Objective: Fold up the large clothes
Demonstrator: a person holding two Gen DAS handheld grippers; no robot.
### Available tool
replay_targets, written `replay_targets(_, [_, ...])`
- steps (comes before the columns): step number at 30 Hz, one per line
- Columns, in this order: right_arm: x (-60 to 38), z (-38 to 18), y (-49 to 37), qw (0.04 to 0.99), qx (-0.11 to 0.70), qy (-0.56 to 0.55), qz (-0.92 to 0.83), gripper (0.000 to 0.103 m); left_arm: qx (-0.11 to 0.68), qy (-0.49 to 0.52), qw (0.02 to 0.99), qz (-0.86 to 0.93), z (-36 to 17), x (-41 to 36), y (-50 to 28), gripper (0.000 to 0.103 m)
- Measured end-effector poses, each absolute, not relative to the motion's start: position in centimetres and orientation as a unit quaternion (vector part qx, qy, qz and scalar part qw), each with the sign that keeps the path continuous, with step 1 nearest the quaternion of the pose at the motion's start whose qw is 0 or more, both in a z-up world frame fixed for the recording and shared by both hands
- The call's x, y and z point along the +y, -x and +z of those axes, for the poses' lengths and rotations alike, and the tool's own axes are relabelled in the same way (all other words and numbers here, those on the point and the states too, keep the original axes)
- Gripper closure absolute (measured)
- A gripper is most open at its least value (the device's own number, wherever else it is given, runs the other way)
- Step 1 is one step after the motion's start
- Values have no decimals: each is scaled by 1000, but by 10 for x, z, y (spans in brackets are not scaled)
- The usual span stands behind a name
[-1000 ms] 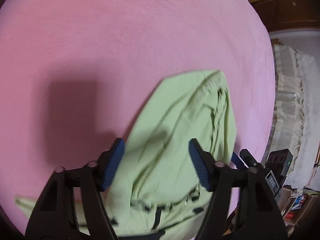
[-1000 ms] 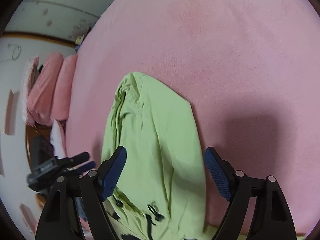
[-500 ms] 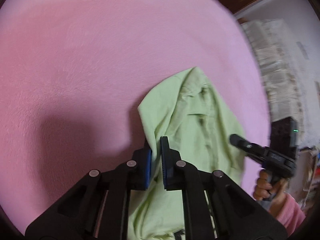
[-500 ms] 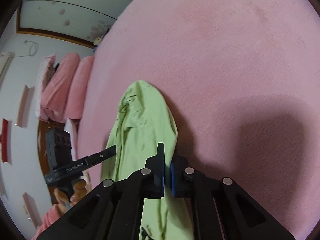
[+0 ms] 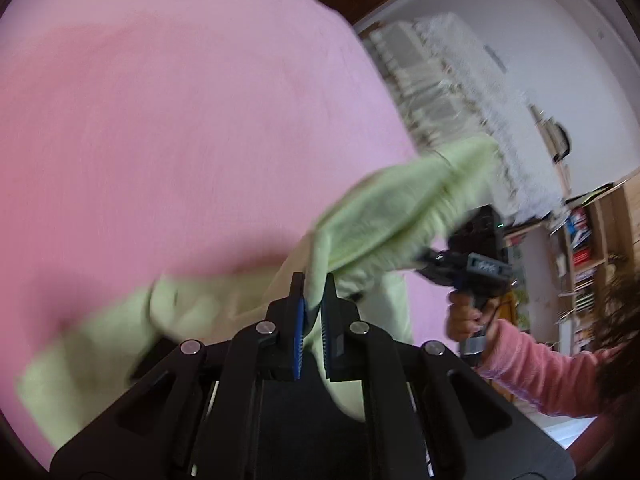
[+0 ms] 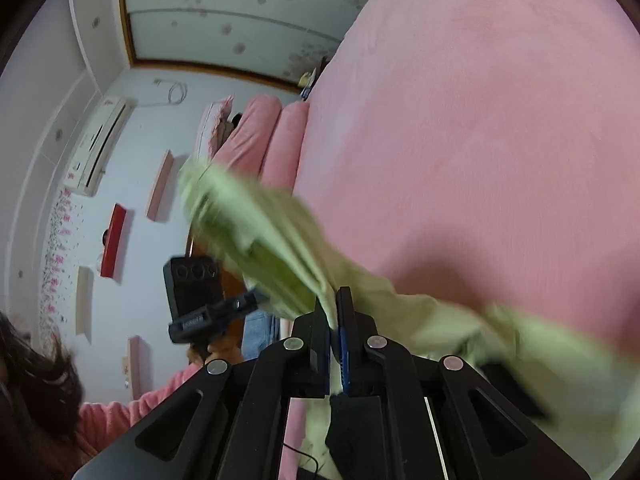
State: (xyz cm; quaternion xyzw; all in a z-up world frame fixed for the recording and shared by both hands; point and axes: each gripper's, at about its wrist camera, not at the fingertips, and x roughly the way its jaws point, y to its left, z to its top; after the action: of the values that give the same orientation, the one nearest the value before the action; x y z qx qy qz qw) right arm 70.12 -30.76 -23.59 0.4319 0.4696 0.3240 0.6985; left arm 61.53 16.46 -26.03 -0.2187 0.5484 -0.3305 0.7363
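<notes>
A light green garment (image 5: 392, 216) is lifted off the pink bed (image 5: 180, 120), stretched between both grippers and blurred by motion. My left gripper (image 5: 314, 284) is shut on one edge of it; the lower part of the garment trails on the bed at lower left. My right gripper (image 6: 333, 298) is shut on another edge of the green garment (image 6: 260, 232), which hangs up to the left and drapes to the right over the pink bed (image 6: 480, 120). The right gripper also shows in the left wrist view (image 5: 472, 264), and the left gripper in the right wrist view (image 6: 216, 312).
Pink pillows (image 6: 264, 136) lie at the bed's head. A white lace-covered piece of furniture (image 5: 460, 92) stands past the bed's edge, with bookshelves (image 5: 580, 240) beside it. The person's pink sleeve (image 5: 540, 372) is at the right. An air conditioner (image 6: 100, 144) hangs on the wall.
Both grippers, open a second ago, shut on the garment's edges and have lifted it off the bed. The garment has swung up and the views have tilted towards the room.
</notes>
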Motion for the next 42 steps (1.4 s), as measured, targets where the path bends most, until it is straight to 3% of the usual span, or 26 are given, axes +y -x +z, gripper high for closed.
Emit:
replay_targets(3, [-305, -233, -662, 703, 483, -427, 299, 99, 575, 179, 752, -267, -271, 153, -574, 99])
replay_targets(6, [-279, -236, -612, 731, 533, -342, 254, 97, 598, 100, 761, -232, -282, 134, -538, 98])
replay_targets(8, [-260, -240, -584, 743, 559, -292, 227, 86, 593, 48, 772, -224, -289, 122, -514, 94])
replay_targets(11, [-246, -235, -550, 784, 544, -230, 195, 82, 605, -7, 774, -184, -300, 128, -477, 86])
replay_targets(12, [-247, -231, -551, 789, 544, -216, 185, 78, 613, -19, 772, -168, -304, 130, -464, 84])
replay_targets(14, [-253, -225, -542, 791, 553, -209, 160, 48, 633, -32, 759, -149, -314, 131, -449, 78])
replay_targets(17, [-243, -212, -518, 789, 558, -218, 136, 42, 624, -59, 770, -115, -306, 136, -425, 78])
replay_targets(24, [-255, -161, -461, 800, 496, -305, 142, 45, 511, -16, 855, -93, -249, 128, -401, 64])
replay_targets(27, [-228, -159, -464, 793, 482, -334, 164, 65, 526, 49, 842, -106, -259, 110, -410, 64])
replay_targets(29, [-193, -164, -474, 784, 498, -332, 165, 87, 533, 79, 836, -100, -271, 101, -411, 64])
replay_targets(31, [-159, -181, -482, 777, 538, -299, 132, 96, 557, 81, 825, -51, -299, 94, -427, 65])
replay_targets(33, [-124, -202, -487, 768, 585, -250, 72, 97, 592, 52, 804, 13, -338, 95, -433, 66])
replay_targets(36, [-100, -213, -479, 778, 592, -205, 48, 98, 607, 10, 792, 63, -367, 111, -432, 68])
replay_targets(42, [-111, -194, -430, 816, 577, -22, -29, 101, 584, -73, 797, 138, -361, 154, -407, 68])
